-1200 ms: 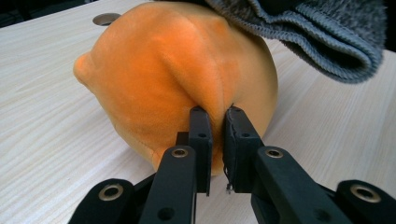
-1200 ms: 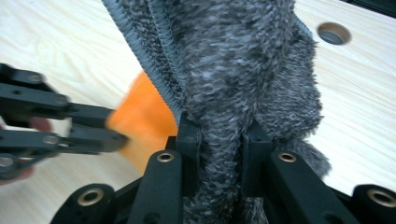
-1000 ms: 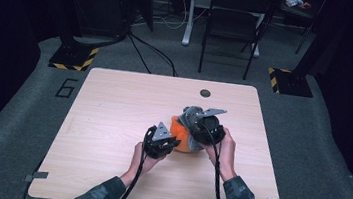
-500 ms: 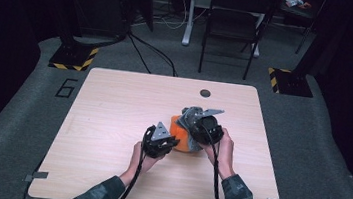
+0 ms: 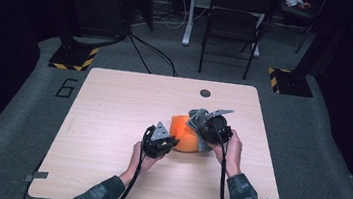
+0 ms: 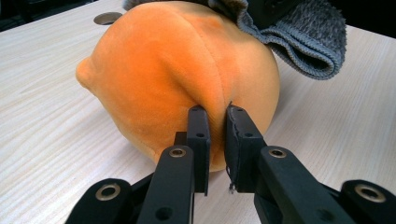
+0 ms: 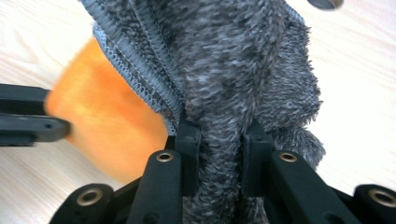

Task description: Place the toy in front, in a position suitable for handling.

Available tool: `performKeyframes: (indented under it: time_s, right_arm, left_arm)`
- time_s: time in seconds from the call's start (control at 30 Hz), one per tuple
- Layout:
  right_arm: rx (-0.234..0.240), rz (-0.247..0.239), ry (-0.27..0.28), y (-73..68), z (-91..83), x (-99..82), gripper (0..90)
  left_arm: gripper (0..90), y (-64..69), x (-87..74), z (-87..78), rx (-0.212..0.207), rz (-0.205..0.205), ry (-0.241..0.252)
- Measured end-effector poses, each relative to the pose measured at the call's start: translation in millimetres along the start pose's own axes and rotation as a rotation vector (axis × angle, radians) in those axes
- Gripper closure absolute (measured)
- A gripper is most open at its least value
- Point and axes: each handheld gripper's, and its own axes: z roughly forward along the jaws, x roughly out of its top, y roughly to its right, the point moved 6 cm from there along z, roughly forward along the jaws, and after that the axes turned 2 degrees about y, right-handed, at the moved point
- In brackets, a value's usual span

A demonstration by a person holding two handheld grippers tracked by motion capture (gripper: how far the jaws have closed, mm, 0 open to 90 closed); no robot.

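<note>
Pale wood-grain surface, rounded corners, one dark round hole near far edge. Orange plush ball rests on it, right of centre; grey cloth draped against it.

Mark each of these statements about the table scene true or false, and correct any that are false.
1. The right gripper is clamped on a grey fuzzy cloth. True.
2. The orange plush toy hangs in the air above the table. False: it rests on the wooden table.
3. The left gripper pinches a fold of the orange plush. True.
4. The grey cloth lies flat at the table's far left corner. False: it is bunched up against the plush, held by the right gripper.
5. A folding chair stands on the floor beyond the table. True.
</note>
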Motion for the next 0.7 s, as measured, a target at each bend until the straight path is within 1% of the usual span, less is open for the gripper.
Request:
performKeyframes:
  time_s: [0.03,0.1,0.2,0.27,0.3,0.37,0.4,0.43,0.47,0.57,0.7]
  right_arm:
    - [0.002,0.010,-0.002,2.5,0.9,-1.1,73.2]
    - [-0.010,0.026,-0.015,7.7,3.0,-4.5,73.2]
    - [-0.015,0.040,-0.035,15.9,7.8,-10.5,73.3]
    - [-0.018,0.054,-0.047,19.6,10.6,-14.1,73.3]
    - [-0.029,0.058,-0.058,22.1,11.9,-16.0,73.3]
    - [-0.030,0.075,-0.069,26.2,15.6,-19.8,73.3]
    - [-0.030,0.075,-0.069,26.2,15.6,-19.8,73.3]
    - [-0.029,0.089,-0.080,29.1,19.0,-23.1,73.3]
    - [-0.032,0.097,-0.079,29.9,21.5,-24.8,73.4]
    - [-0.055,0.097,-0.120,33.1,32.3,-34.0,73.4]
    - [-0.050,0.112,-0.186,35.6,47.0,-46.4,73.4]
  left_arm:
    - [80.7,-0.3,-0.1,0.0,0.001,0.000,0.000]
    - [80.6,-0.5,-0.2,0.1,0.003,0.001,0.000]
    - [80.5,-0.1,-0.5,0.3,-0.001,0.002,-0.004]
    - [80.5,-0.1,-0.6,0.5,-0.001,0.001,-0.003]
    - [80.5,-0.2,-0.7,0.4,-0.001,0.000,-0.003]
    - [80.4,0.5,-1.0,0.1,-0.008,0.000,-0.010]
    - [80.3,0.5,-1.0,0.1,-0.008,0.000,-0.010]
    - [80.3,0.5,-1.0,0.1,-0.007,0.000,-0.009]
    - [80.2,0.5,-0.9,0.5,-0.005,0.001,-0.007]
    - [80.2,-0.3,-1.2,0.6,0.001,0.007,-0.005]
    - [80.2,-0.3,-1.1,0.6,-0.001,0.000,-0.004]
